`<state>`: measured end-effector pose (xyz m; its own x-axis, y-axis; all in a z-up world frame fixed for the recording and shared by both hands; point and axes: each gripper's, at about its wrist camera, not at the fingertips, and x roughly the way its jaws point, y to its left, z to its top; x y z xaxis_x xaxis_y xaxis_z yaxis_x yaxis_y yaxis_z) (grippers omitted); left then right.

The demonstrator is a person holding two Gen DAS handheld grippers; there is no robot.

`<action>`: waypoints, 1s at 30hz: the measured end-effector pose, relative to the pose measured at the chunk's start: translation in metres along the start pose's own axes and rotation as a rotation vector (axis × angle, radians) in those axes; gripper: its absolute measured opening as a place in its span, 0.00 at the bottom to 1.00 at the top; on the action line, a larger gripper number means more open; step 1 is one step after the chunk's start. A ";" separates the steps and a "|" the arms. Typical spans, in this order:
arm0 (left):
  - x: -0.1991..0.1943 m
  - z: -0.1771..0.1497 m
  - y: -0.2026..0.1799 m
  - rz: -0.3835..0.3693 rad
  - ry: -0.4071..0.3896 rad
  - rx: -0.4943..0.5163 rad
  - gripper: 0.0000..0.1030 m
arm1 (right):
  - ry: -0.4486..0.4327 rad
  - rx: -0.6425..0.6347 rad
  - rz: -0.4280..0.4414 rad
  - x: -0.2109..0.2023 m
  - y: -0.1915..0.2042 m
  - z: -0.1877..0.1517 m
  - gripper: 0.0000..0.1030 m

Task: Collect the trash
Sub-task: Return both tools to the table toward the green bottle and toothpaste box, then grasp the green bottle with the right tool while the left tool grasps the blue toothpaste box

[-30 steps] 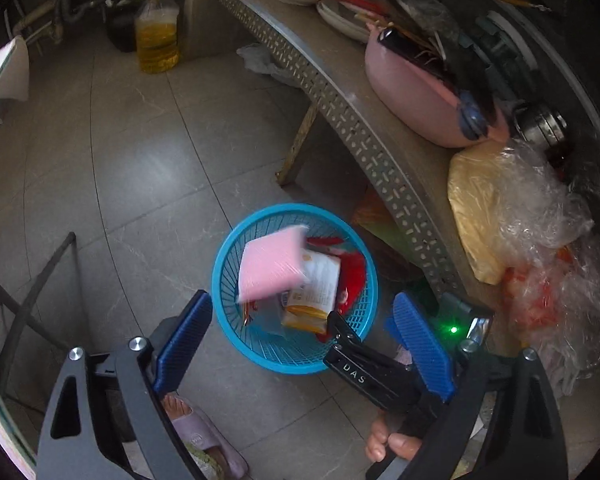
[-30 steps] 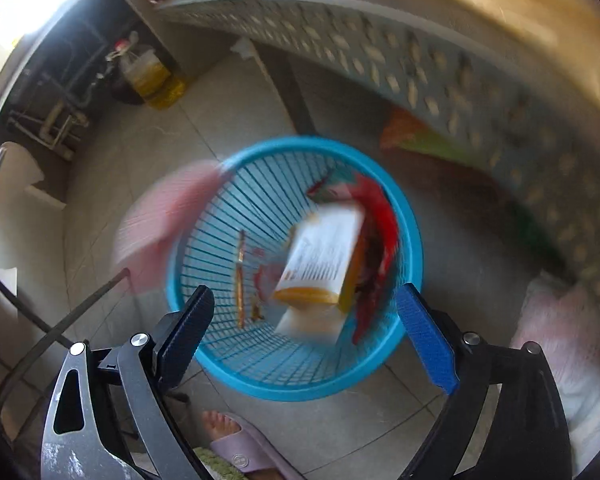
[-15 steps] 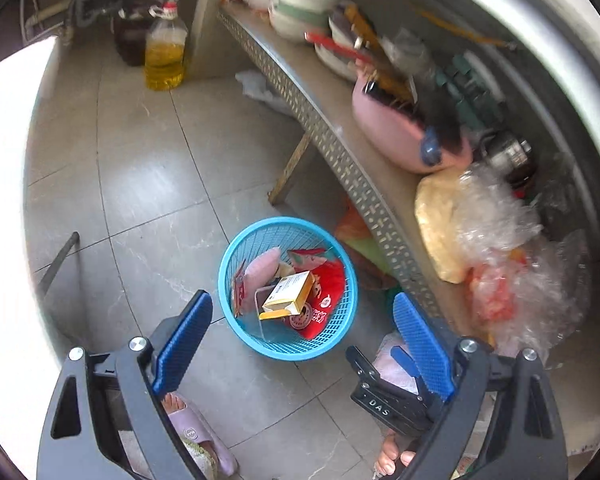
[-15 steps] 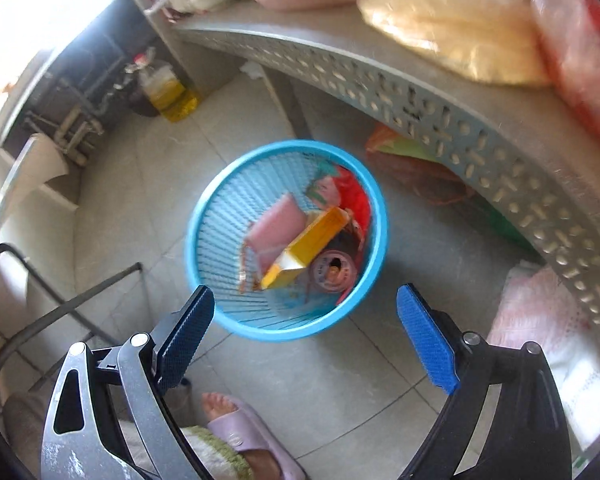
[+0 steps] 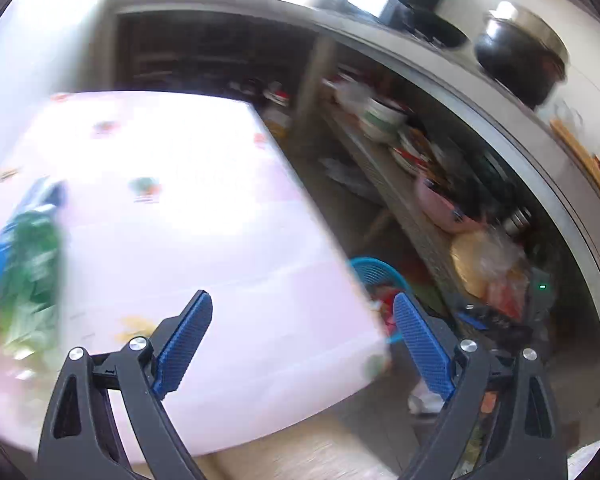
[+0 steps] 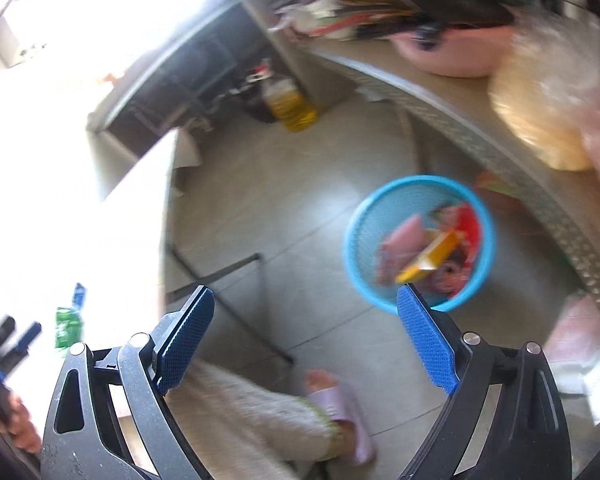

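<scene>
The green and blue wrapper [image 5: 24, 264] lies at the left edge of the white table [image 5: 204, 216], to the left of and slightly ahead of the left gripper [image 5: 300, 344], whose blue pads stand wide apart with nothing between them. Its long axis seems to run away from the camera along that edge, though blur softens its outline. The left gripper hangs over the table's near part and is the nearer one, so reaching the wrapper would likely mean swinging it leftward. The right gripper [image 6: 304, 344] is likewise spread open and empty, out beyond the table's right edge above the tiled floor [image 6: 284, 184]; from there the wrapper shows small and far to its left. Down to the right of the table stands the blue basket [image 6: 380, 200], already holding a pink packet, a yellow box and red wrappers, so it looks like the place for the trash. Farther right, a perforated metal shelf [image 6: 500, 152] carries a pink basin [image 6: 460, 52] and plastic bags, and a bottle of oil [image 6: 288, 104] stands on the floor at the far wall.
</scene>
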<state>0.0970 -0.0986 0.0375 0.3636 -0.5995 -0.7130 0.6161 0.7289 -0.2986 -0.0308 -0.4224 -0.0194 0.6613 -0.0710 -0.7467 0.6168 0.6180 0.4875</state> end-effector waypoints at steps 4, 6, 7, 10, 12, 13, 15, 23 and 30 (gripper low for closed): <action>-0.065 -0.021 0.066 0.158 -0.114 -0.109 0.87 | 0.061 -0.076 0.107 0.005 0.057 -0.004 0.86; -0.089 -0.031 0.093 0.256 -0.166 -0.146 0.87 | 0.105 -0.121 0.173 0.012 0.090 -0.008 0.86; -0.098 -0.035 0.107 0.294 -0.182 -0.166 0.87 | 0.130 -0.146 0.206 0.016 0.107 -0.011 0.86; -0.117 -0.049 0.143 0.406 -0.207 -0.247 0.87 | 0.230 -0.223 0.325 0.033 0.168 -0.029 0.87; -0.125 -0.057 0.165 0.451 -0.209 -0.293 0.87 | 0.314 -0.265 0.392 0.047 0.207 -0.044 0.88; -0.126 -0.062 0.173 0.467 -0.206 -0.317 0.87 | 0.352 -0.284 0.425 0.054 0.225 -0.053 0.89; -0.127 -0.070 0.186 0.494 -0.197 -0.339 0.87 | 0.444 -0.326 0.478 0.070 0.263 -0.075 0.89; -0.136 -0.092 0.222 0.536 -0.178 -0.364 0.87 | 0.597 -0.374 0.453 0.124 0.356 -0.134 0.89; -0.136 -0.093 0.241 0.516 -0.190 -0.392 0.87 | 0.642 -0.435 0.389 0.150 0.390 -0.154 0.78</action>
<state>0.1312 0.1897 0.0039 0.6816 -0.1641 -0.7131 0.0443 0.9820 -0.1836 0.2435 -0.0718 -0.0110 0.3423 0.5823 -0.7374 0.0921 0.7602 0.6431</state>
